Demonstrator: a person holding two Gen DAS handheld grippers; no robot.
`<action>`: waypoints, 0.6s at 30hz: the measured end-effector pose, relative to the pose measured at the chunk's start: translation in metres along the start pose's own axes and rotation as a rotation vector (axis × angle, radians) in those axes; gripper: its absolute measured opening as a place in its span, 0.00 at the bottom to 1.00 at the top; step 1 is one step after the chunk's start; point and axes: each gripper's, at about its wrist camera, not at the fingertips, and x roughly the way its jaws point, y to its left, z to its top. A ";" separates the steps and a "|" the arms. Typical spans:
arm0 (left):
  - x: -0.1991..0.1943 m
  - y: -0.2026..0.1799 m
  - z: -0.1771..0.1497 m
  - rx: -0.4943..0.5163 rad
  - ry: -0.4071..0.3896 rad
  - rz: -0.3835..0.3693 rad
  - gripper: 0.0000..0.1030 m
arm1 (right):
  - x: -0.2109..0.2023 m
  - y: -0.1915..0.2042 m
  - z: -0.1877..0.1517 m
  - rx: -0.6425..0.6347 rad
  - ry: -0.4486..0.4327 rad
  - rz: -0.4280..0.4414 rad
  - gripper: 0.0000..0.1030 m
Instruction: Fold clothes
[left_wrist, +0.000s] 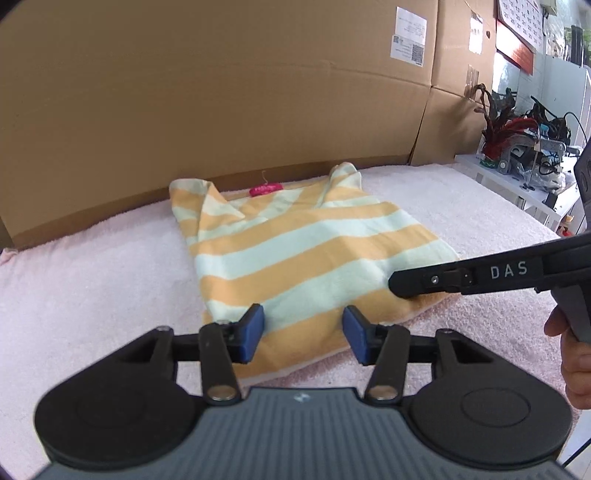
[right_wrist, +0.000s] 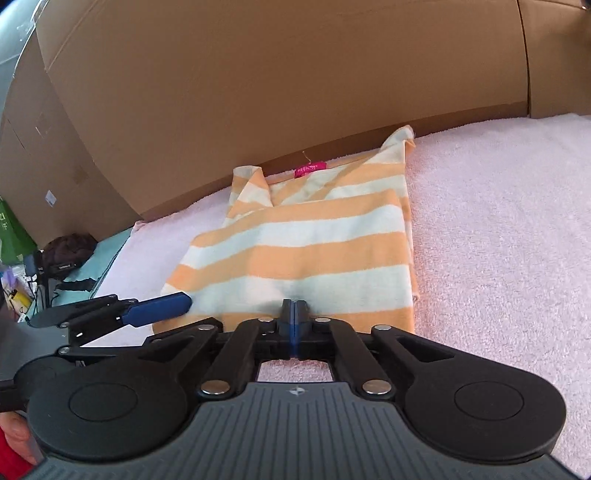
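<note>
Striped top (left_wrist: 295, 254) lies partly folded near the towel-covered bed's (left_wrist: 92, 288) back edge. Left gripper (left_wrist: 303, 334) spread wide at its near hem; right gripper (right_wrist: 294, 314) pinched together on the hem. Lift both evenly.

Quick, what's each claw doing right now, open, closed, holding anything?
Left gripper: jaws open, straddling the striped shirt's near hem.
Right gripper: jaws closed; grip on shirt unclear.

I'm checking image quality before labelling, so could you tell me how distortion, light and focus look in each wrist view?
Left wrist view: fisheye bends the cardboard wall, bright window light blows out the right-hand clutter, and the striped garment is sharp with soft shadows. Right wrist view: the same barrel curve, even diffuse light, a slightly washed-out pink towel surface, and dark vignetted corners.
</note>
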 end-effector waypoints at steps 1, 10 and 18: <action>-0.001 0.004 -0.001 -0.014 0.000 -0.011 0.51 | 0.000 0.001 0.001 -0.002 0.004 -0.004 0.00; -0.028 -0.002 -0.004 0.025 -0.044 0.038 0.55 | -0.012 0.027 0.009 -0.092 -0.017 -0.125 0.18; 0.005 -0.010 -0.016 0.021 0.025 0.128 0.73 | 0.005 0.033 -0.004 -0.236 -0.041 -0.234 0.49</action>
